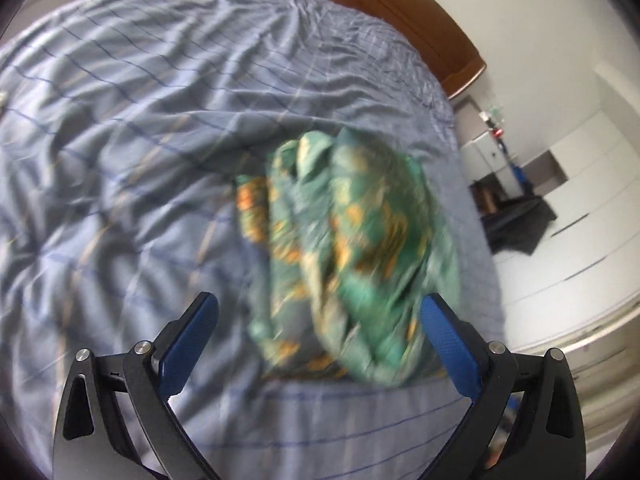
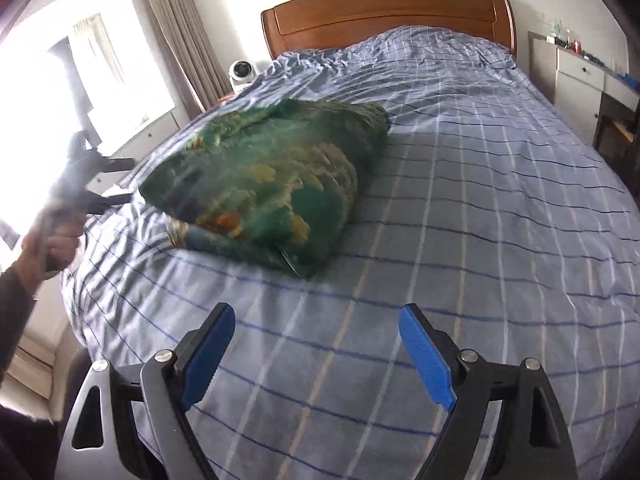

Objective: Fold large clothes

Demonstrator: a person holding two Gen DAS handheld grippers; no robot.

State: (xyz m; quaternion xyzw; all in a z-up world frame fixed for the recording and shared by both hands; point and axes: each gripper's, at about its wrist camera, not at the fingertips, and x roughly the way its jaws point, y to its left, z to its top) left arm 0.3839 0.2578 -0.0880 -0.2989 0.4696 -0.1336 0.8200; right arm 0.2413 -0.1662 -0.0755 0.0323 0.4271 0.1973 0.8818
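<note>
A folded bundle of green cloth with an orange pattern (image 2: 272,176) lies on the blue checked bed cover (image 2: 460,200), toward the bed's left side. My left gripper (image 1: 320,300) is open just in front of the bundle (image 1: 348,248), which looks blurred there. Its blue pads (image 1: 192,336) stand wide on either side of the near end and press on nothing. In the right wrist view a hand (image 2: 52,244) holds that left gripper (image 2: 120,182) at the bundle's left edge. My right gripper (image 2: 316,312) is open over bare bed cover, short of the bundle.
A wooden headboard (image 2: 388,12) closes the far end of the bed. A bright window with curtains (image 2: 80,60) and a white round device (image 2: 242,72) are at the left. White drawers (image 2: 580,76) stand at the right. The bed cover (image 1: 120,140) is wrinkled.
</note>
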